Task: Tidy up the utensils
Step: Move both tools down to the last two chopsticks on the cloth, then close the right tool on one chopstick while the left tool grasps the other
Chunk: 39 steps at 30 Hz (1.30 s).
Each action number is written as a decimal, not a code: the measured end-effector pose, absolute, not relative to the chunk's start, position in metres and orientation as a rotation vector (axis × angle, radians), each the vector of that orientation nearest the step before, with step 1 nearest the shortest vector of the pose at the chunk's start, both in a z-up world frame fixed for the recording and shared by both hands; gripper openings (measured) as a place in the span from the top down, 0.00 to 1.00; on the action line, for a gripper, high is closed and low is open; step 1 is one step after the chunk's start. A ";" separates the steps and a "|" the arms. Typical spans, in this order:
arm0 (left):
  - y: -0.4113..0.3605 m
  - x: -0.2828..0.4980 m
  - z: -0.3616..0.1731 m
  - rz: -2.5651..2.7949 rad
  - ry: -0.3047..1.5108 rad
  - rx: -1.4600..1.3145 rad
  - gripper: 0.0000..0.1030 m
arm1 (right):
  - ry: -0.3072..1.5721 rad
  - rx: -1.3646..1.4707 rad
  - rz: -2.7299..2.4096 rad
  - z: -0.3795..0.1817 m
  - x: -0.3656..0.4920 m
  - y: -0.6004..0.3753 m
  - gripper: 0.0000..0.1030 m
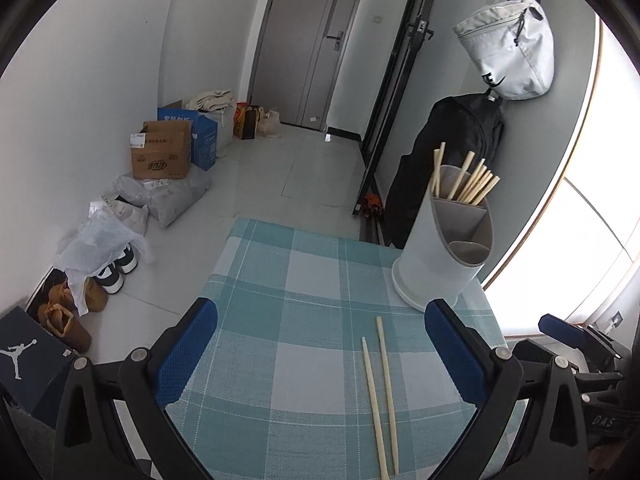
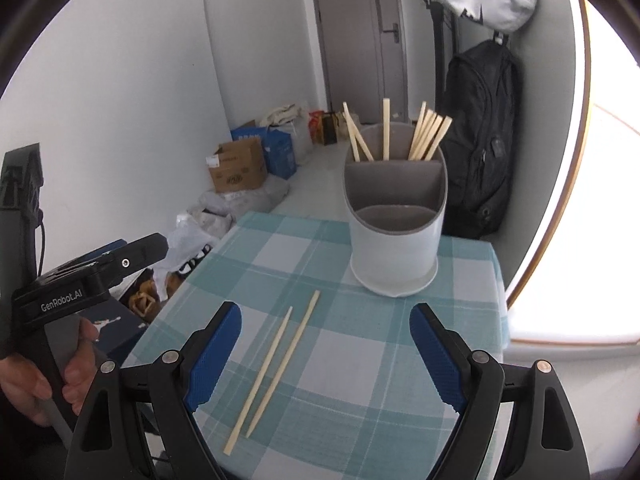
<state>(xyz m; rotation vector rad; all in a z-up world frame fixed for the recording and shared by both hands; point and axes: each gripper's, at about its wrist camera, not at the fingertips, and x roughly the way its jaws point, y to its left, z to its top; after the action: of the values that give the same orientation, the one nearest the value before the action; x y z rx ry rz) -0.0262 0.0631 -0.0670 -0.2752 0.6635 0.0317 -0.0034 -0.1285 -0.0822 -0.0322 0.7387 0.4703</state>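
Observation:
Two pale chopsticks (image 1: 372, 400) lie side by side on the teal checked tablecloth (image 1: 280, 280), between the fingers of my left gripper (image 1: 320, 344), which stands wide open just above the cloth and holds nothing. In the right wrist view the same chopsticks (image 2: 283, 364) lie between the fingers of my right gripper (image 2: 326, 352), also open and touching nothing. A white three-compartment utensil holder (image 1: 444, 248) (image 2: 396, 232) stands at the table's far right corner. Several chopsticks (image 2: 428, 136) stick up from its rear compartment; the two nearer compartments look empty.
The table's far and left edges drop to a tiled floor with cardboard boxes (image 1: 160, 156), bags and shoes (image 1: 72, 312) along the wall. A black backpack (image 2: 480, 132) and a white bag (image 1: 512, 48) hang behind the holder. A bright window lies to the right.

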 end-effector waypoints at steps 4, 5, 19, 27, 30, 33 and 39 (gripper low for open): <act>0.077 -0.019 -0.086 0.053 0.763 -0.342 0.02 | 0.862 -0.023 0.485 -0.103 0.025 -0.114 0.17; 0.078 -0.016 -0.091 0.062 0.793 -0.332 0.02 | 0.889 -0.025 0.484 -0.108 0.032 -0.109 0.19; 0.106 -0.001 -0.100 0.112 0.879 -0.340 0.02 | 1.233 -0.053 0.501 -0.170 0.110 -0.049 0.45; 0.127 0.004 -0.108 0.125 0.928 -0.451 0.02 | 1.317 -0.109 0.408 -0.185 0.130 -0.032 0.64; 0.128 0.003 -0.109 0.116 0.928 -0.465 0.02 | 1.330 -0.139 0.391 -0.187 0.133 -0.027 0.66; 0.127 0.004 -0.107 0.108 0.926 -0.462 0.02 | 1.341 -0.157 0.372 -0.185 0.139 -0.022 0.68; 0.133 0.007 -0.104 0.109 0.912 -0.467 0.02 | 1.338 -0.221 0.319 -0.184 0.138 -0.019 0.93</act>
<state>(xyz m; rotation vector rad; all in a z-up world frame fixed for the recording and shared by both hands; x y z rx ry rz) 0.0065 0.1332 -0.1040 -0.4669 0.9117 0.1091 0.1380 -0.0191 -0.1844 -0.2207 1.3381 0.3189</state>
